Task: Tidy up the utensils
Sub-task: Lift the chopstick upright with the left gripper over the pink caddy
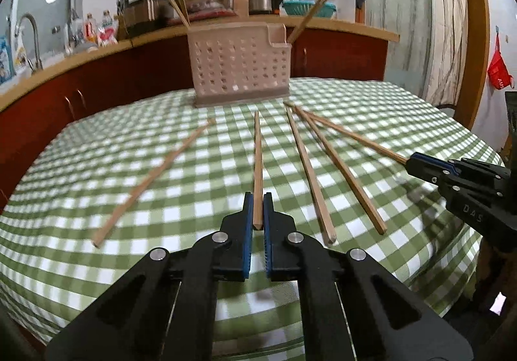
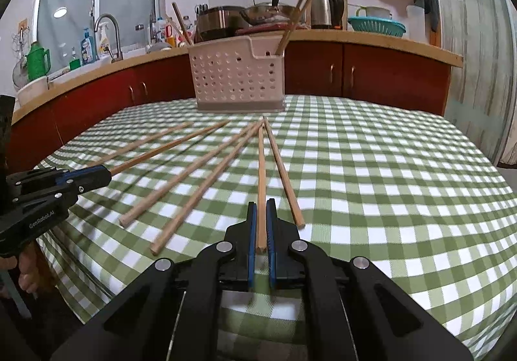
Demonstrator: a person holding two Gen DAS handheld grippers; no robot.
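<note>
A chopstick pinched in each gripper, basket straight ahead

The chopstick (image 1: 257, 164) in my left gripper (image 1: 258, 199) runs up the centre of the left view, its near end clamped between the blue pads; my right gripper (image 2: 261, 207) is closed the same way on its own chopstick (image 2: 261, 180) at lower centre of the right view. The perforated basket (image 1: 239, 67) stands at upper centre on the checked tablecloth (image 1: 404, 122), a few sticks already upright inside. Loose chopsticks (image 1: 310, 173) lie beside mine, tips crowding together near the basket. I judge I should lift each stick straight up first, clear its neighbours, then tip it vertical over the basket rim before letting go
</note>
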